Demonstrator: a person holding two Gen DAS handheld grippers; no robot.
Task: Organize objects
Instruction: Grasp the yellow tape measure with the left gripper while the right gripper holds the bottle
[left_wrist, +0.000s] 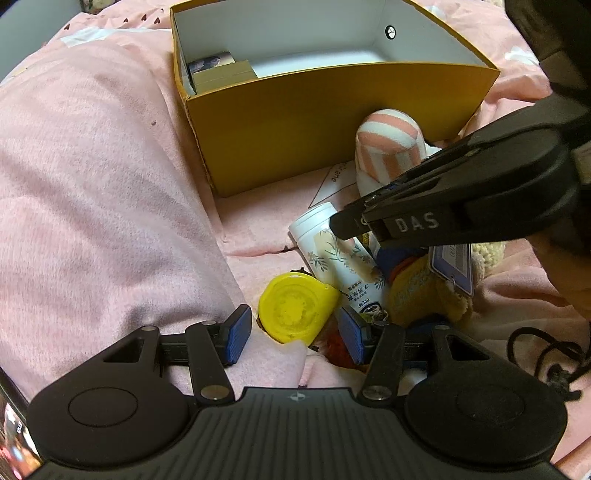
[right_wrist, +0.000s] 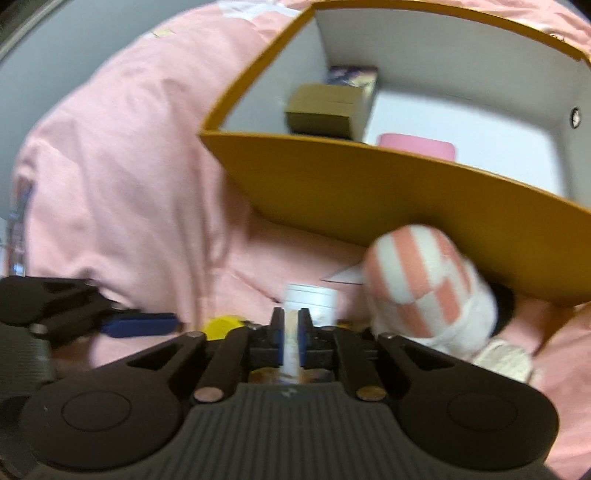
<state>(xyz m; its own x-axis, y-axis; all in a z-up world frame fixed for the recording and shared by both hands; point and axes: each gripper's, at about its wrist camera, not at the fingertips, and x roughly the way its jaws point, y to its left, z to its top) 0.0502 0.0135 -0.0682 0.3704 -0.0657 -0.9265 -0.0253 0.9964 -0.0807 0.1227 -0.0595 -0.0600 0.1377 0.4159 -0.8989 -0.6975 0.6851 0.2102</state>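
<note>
The white bottle lies on the pink blanket at lower centre of the left view, below the yellow box. The right gripper has its jaws closed on the bottle's sides. The left gripper stands spread at the bottom of the frame, with the yellow lid between its blue pads. A striped sock leans against the box front.
</note>
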